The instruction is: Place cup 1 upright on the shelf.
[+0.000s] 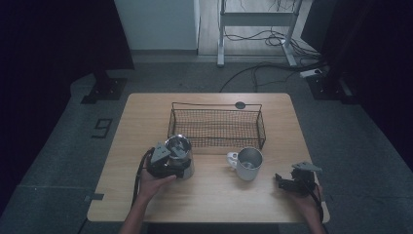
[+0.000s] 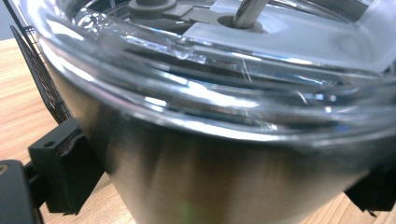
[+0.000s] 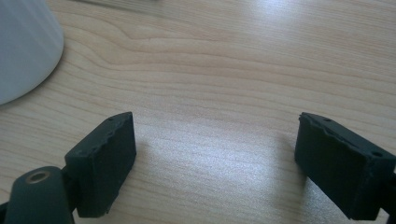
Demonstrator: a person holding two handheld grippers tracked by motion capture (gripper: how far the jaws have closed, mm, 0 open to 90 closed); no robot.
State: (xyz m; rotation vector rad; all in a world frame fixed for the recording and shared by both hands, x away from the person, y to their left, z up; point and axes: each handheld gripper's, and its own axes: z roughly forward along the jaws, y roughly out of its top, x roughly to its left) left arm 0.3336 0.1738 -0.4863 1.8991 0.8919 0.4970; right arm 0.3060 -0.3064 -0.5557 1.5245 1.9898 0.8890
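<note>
In the high view, your left hand-held gripper [image 1: 176,163] sits left of centre, low in the frame, with its jaws around a steel pot [image 1: 180,155] that has a clear lid. The pot stands on the bench [image 1: 146,122], just in front of the lower left corner of the wire basket [image 1: 217,126]. A steel mug [image 1: 248,163] stands right of the pot, near the basket's lower right corner, its handle turned to the left. Your right hand-held gripper [image 1: 281,181] lies at the lower right of the frame, near the bench's front edge, apart from the mug.

In the left gripper view, the pot [image 2: 219,172] takes up most of the frame, its clear lid [image 2: 224,88] across the top. One black jaw lies against the pot's wall at the lower left, the other at the lower right edge, so your left hand-held gripper pinches the pot. A strip of the basket [image 2: 39,74] shows at the left edge.

In the right gripper view, your right hand-held gripper [image 3: 215,154] is spread, with bare bench [image 3: 219,70] between its jaws. The mug [image 3: 23,46] shows at the upper left, clear of the jaws.
</note>
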